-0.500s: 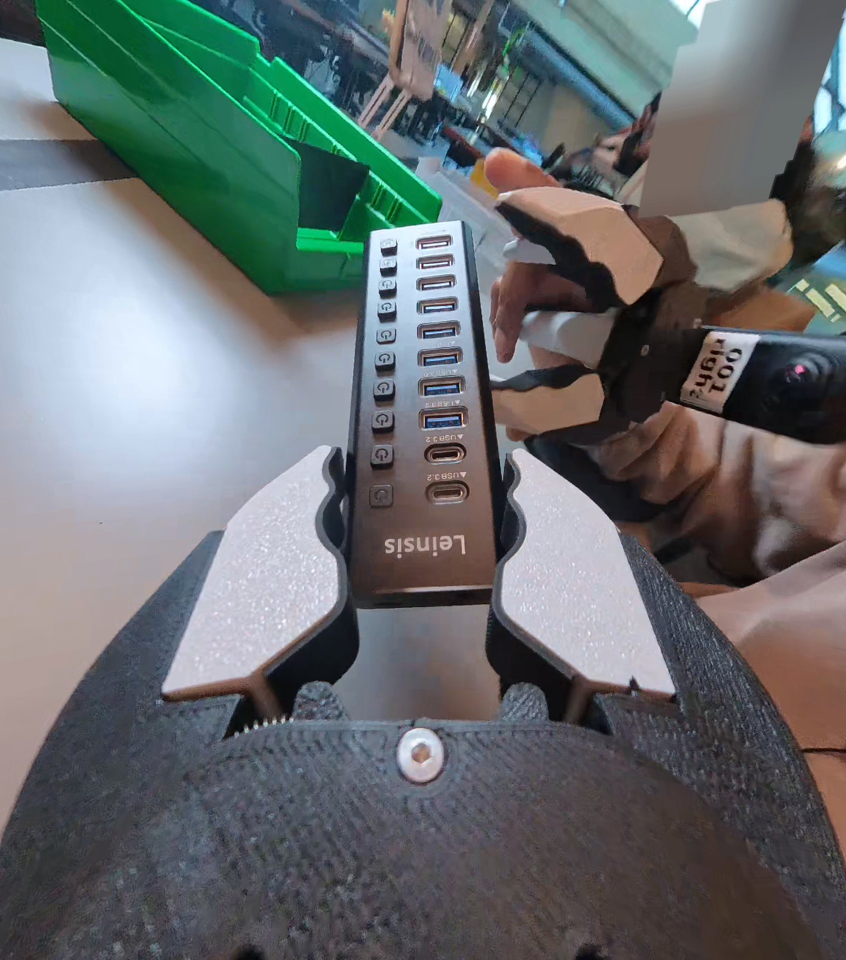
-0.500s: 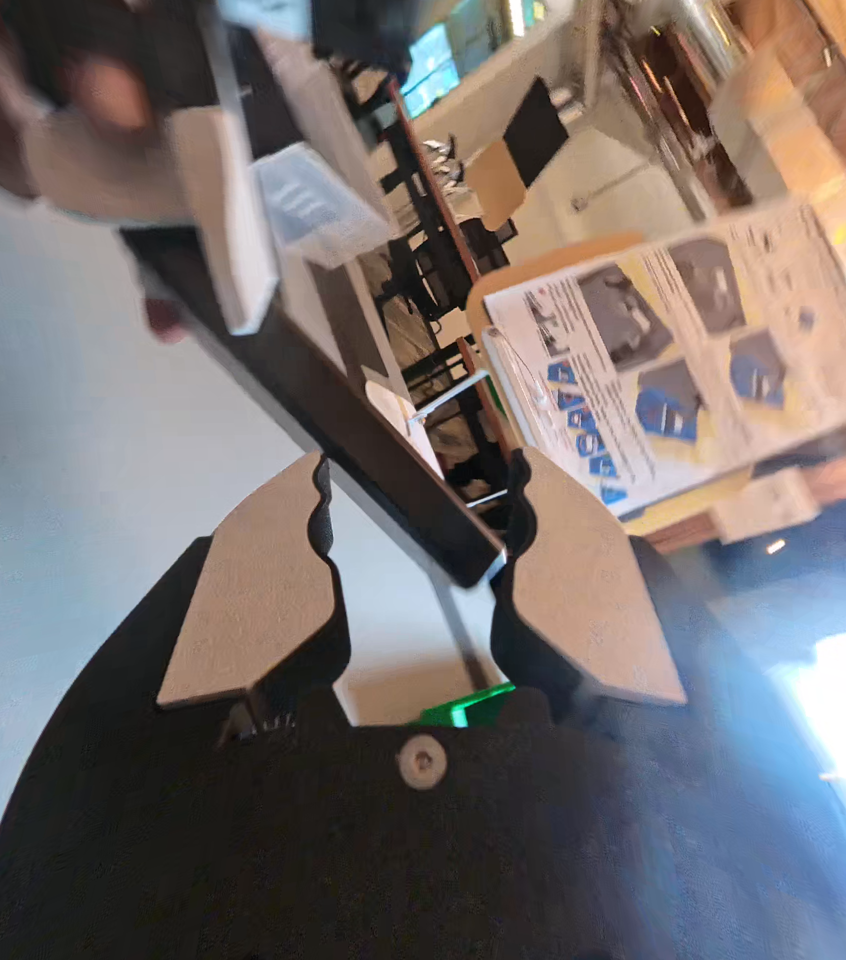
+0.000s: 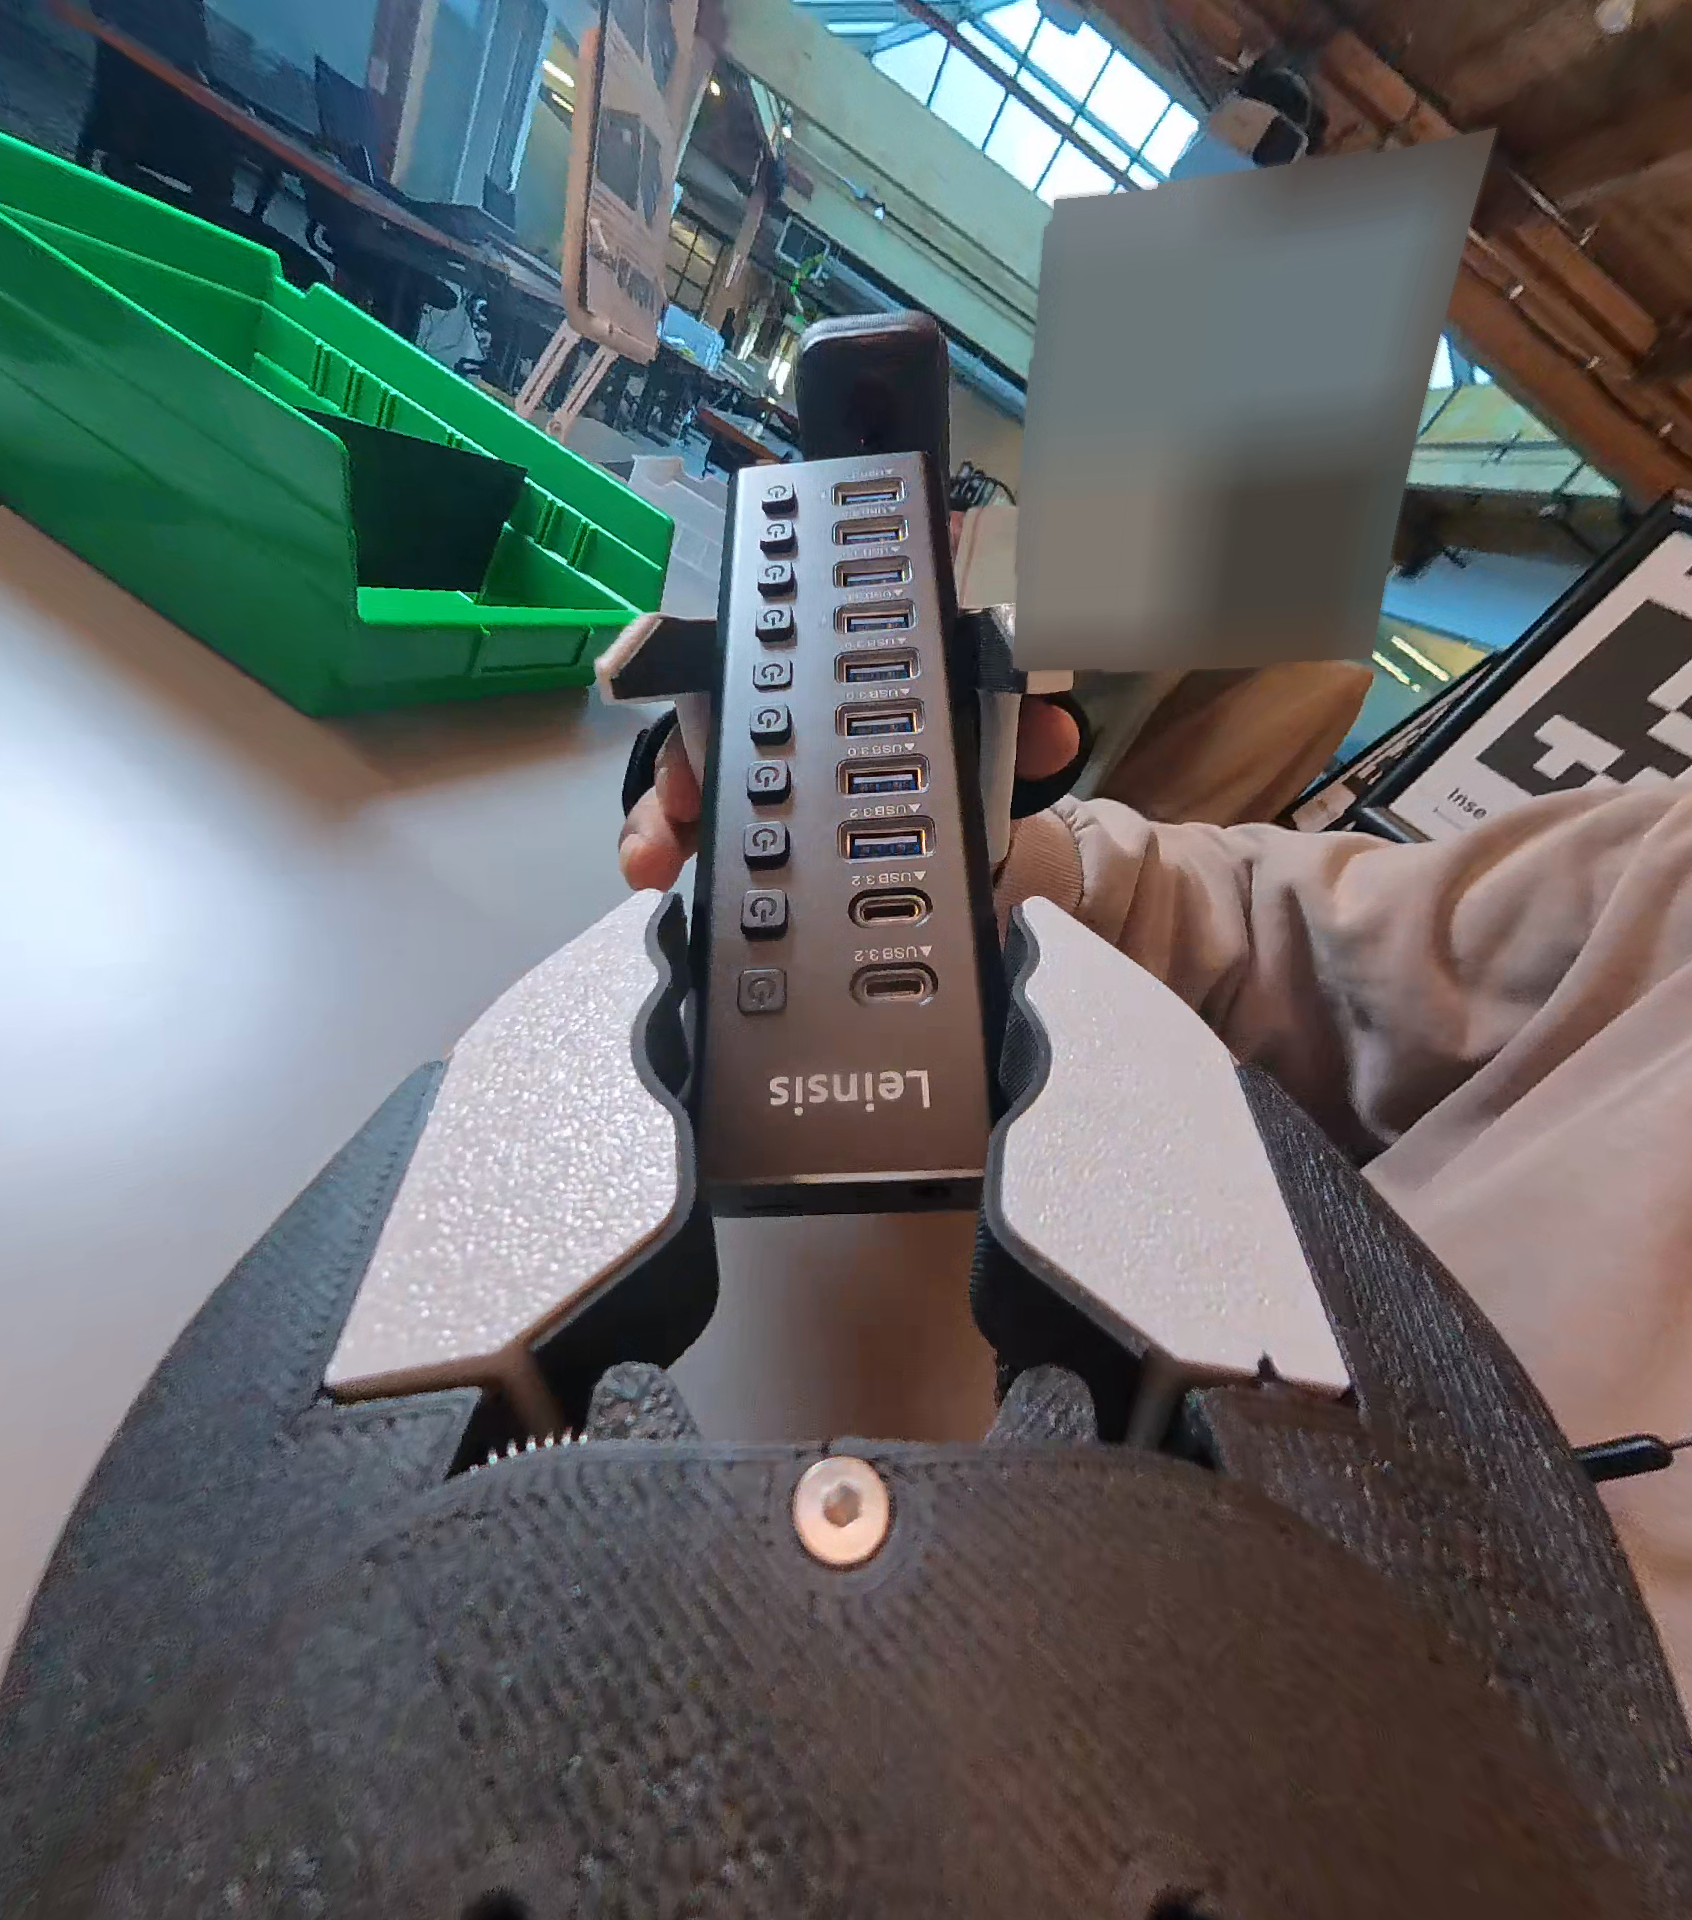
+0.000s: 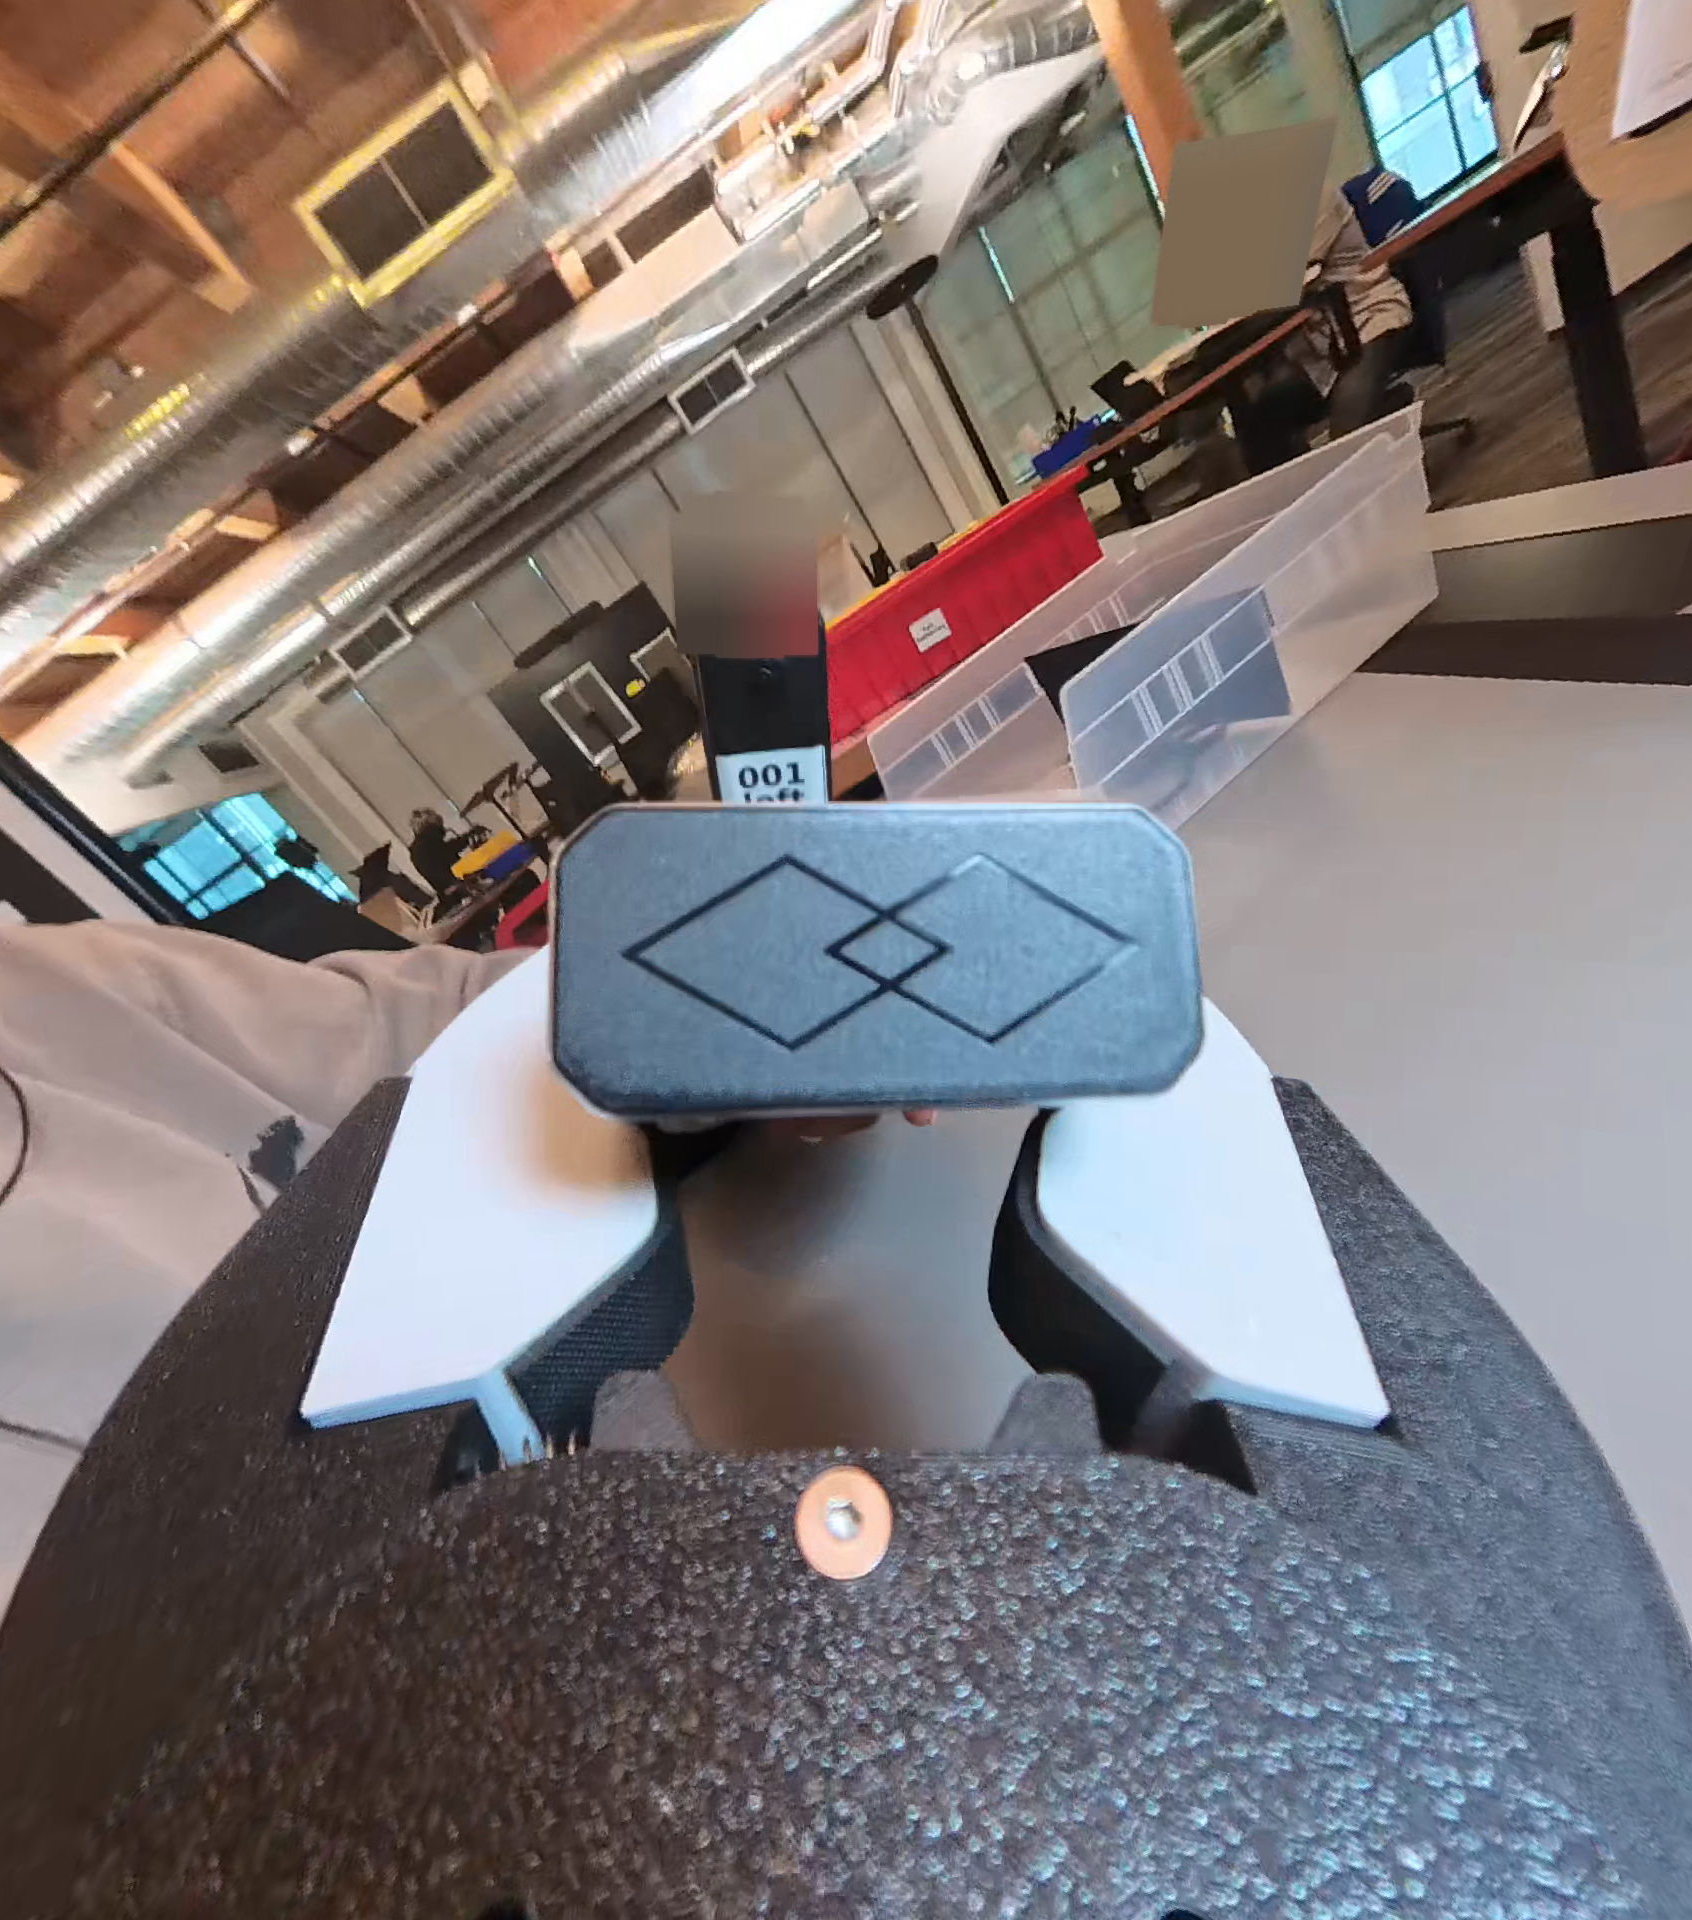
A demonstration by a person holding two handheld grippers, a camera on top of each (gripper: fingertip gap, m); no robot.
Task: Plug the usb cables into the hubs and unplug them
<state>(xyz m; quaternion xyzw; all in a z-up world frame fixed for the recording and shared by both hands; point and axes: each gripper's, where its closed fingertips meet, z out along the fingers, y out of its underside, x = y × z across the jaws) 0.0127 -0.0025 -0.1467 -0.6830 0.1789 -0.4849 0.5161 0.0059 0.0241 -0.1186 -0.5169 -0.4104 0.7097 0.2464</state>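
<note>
The pale counter (image 3: pixel 146 987) runs wide under both tools, with a green bin (image 3: pixel 229 540) at about ten o'clock in the left wrist view and a clear bin (image 4: pixel 1237 623) at one o'clock in the right wrist view. The long black hub (image 3: pixel 837 831) is held up off the counter, ports facing the left camera. The left tool (image 3: pixel 837 1039) is clamped on its near end. The right tool (image 4: pixel 878 1101) is closed on its far end, whose end cap fills that view between the white fingers (image 4: pixel 499 1226).
</note>
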